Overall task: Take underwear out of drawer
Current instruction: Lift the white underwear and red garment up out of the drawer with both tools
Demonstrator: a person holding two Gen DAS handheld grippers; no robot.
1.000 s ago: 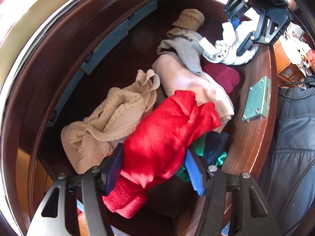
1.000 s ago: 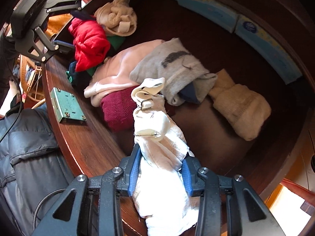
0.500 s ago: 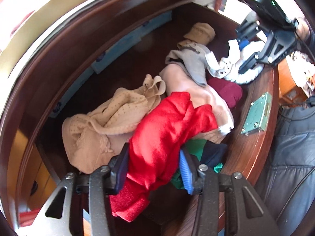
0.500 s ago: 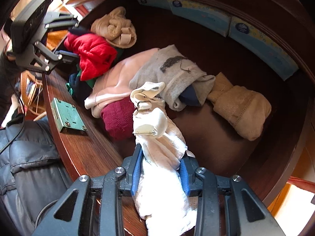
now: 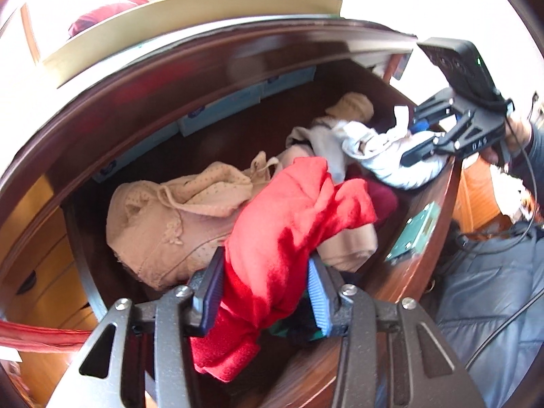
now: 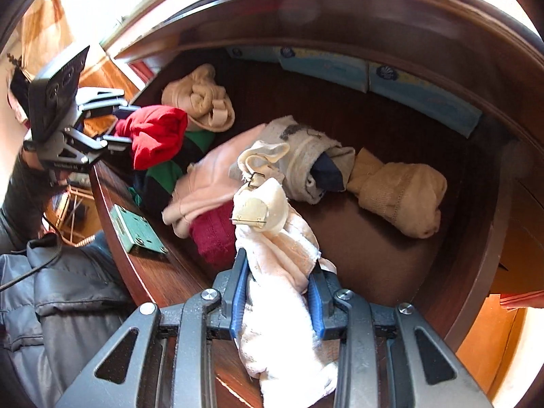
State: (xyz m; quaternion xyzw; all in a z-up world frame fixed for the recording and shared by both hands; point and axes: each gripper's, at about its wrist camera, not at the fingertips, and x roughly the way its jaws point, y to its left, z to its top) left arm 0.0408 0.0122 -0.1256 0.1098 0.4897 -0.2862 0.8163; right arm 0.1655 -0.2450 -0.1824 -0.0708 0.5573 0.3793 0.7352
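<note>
1. The left tongs (image 5: 265, 292) pinch a red garment (image 5: 289, 224); both pads press into the bunched cloth, which hangs over and below the jaws. Their jaws closed in on it within the last second.
2. The right tongs (image 6: 277, 294) are clamped on a white undergarment (image 6: 282, 272) with a metal strap buckle (image 6: 250, 216) showing at its upper end; these jaws have also just been closing on the cloth.
3. Both garments are held above the front edge of the open wooden drawer (image 6: 391, 255), the red one at its left end and the white one nearer its middle.
4. Just under the red garment lies a green and dark striped piece (image 6: 163, 173), partly inside the left tongs' grip area.
5. Still in the drawer: a pale pink garment (image 6: 210, 176), a maroon one (image 6: 214, 234) beside it, a grey roll (image 6: 306, 156) with something navy tucked in, a tan roll (image 6: 401, 190) to the right, and a beige bundle (image 6: 200, 102) toward the back left.
6. Light blue boxes (image 6: 421, 95) line the drawer's back wall.
7. A green metal lock plate (image 6: 136, 229) sits on the drawer's front rail.
8. A grey padded jacket (image 6: 61, 299) shows in front of the drawer.
</note>
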